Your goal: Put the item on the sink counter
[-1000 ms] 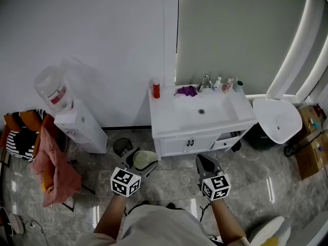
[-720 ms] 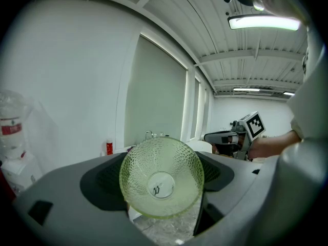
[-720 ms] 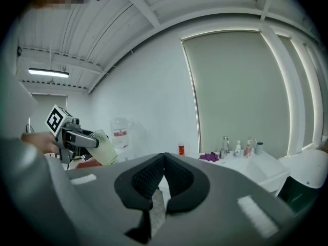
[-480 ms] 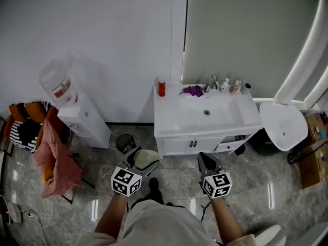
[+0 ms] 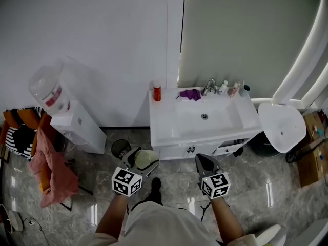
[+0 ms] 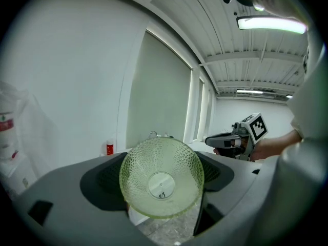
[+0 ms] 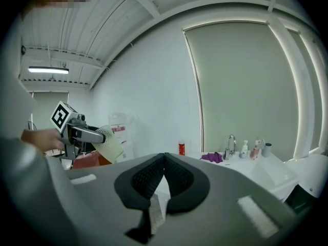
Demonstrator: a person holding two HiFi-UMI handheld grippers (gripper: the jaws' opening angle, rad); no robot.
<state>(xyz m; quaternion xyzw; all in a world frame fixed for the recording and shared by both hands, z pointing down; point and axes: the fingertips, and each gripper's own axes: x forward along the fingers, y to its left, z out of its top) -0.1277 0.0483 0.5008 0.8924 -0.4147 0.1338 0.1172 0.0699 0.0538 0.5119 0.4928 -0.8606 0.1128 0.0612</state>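
Note:
A pale green dimpled glass bowl [image 6: 161,183] is clamped by its rim in my left gripper [image 5: 141,163], which is shut on it; the bowl [image 5: 145,159] shows at the jaws in the head view and as a tilted bowl [image 7: 108,144] at the left of the right gripper view. My right gripper [image 5: 205,163] is shut with nothing in it, its jaws meeting at the tips [image 7: 164,156]. Both are held over the floor in front of the white sink counter [image 5: 169,131], which has a basin [image 5: 207,116] and a tap [image 5: 209,85].
On the counter stand a red can [image 5: 157,91], a purple cloth [image 5: 190,94] and several small bottles [image 5: 229,88]. A water dispenser [image 5: 66,114] stands at the left, a small bin [image 5: 121,148] beside the cabinet, a white toilet [image 5: 281,125] at the right, clothes on a chair [image 5: 43,160] far left.
The view has shifted slightly as the person steps; the sink counter sits a little lower and nearer. Both grippers keep their pose, the left still holding the bowl.

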